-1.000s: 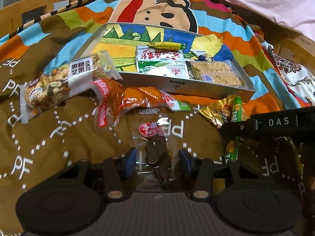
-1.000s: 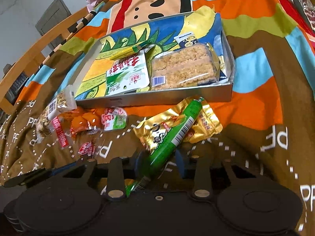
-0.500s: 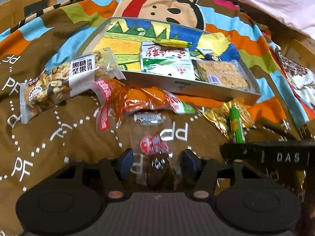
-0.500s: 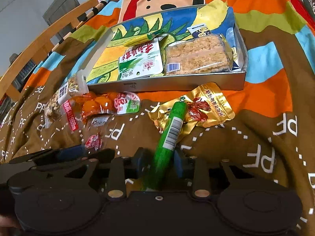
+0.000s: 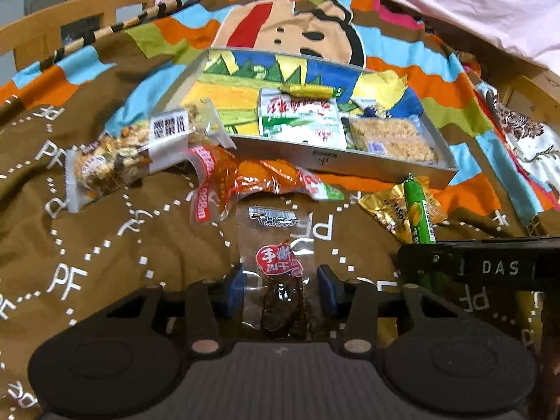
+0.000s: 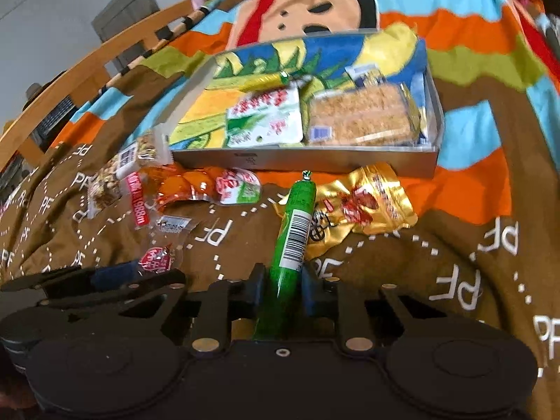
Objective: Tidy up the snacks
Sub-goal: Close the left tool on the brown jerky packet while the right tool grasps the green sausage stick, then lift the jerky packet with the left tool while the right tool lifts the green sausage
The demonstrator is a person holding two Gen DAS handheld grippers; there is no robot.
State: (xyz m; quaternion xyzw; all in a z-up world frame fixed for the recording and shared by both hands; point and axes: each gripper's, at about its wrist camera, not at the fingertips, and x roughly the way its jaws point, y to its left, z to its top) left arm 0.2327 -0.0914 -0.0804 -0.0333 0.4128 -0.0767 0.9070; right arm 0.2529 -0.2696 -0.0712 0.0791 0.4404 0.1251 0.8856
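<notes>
In the left wrist view my left gripper is closing, its blue pads meeting the clear edges of a jerky packet with a red label, which lies on the brown bedspread. In the right wrist view my right gripper is closing on a green sausage stick, its pads pressing on the stick's lower part. The stick's tip rests on a gold packet. Beyond stands a grey tray holding a green-white packet, a rice crisp bar and a yellow stick.
A nut bar and an orange packet lie left of the tray's front wall. A wooden bed rail runs behind at the left, and a pink blanket lies at the back.
The left jaws widened, then narrowed onto the jerky packet. The right jaws closed on the green stick, which swung from a slant to nearly straight ahead.
</notes>
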